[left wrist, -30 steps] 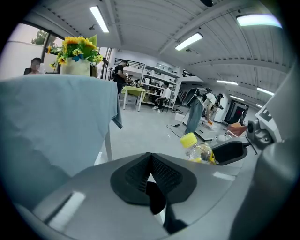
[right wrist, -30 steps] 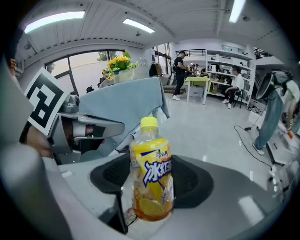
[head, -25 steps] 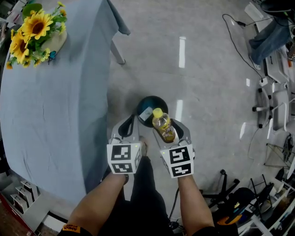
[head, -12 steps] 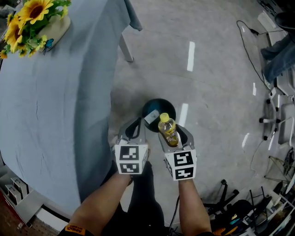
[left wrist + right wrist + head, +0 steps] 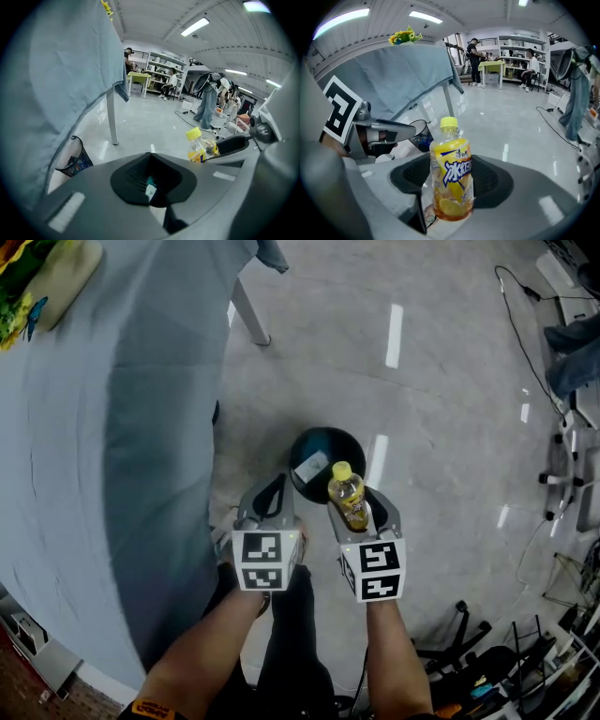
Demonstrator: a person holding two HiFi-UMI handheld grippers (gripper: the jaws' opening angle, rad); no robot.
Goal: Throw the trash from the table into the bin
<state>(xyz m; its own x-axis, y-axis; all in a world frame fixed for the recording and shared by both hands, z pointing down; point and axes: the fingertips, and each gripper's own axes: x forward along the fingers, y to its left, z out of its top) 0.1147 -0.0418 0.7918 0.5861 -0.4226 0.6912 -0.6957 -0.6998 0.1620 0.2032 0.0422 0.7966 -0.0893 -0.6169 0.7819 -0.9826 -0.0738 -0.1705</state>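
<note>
Standing beside the table, which was draped in a blue-grey cloth, the person held both grippers over the glossy grey floor. The right gripper had its jaws spread around a yellow-capped bottle, upright at the near rim of the dark round bin. The left gripper had its jaws pinched together on a small white-and-teal scrap. Across the room, shelves lined the far wall behind a green desk.

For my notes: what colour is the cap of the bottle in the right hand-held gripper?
The bottle cap is yellow, clearest in the right gripper view.
</note>
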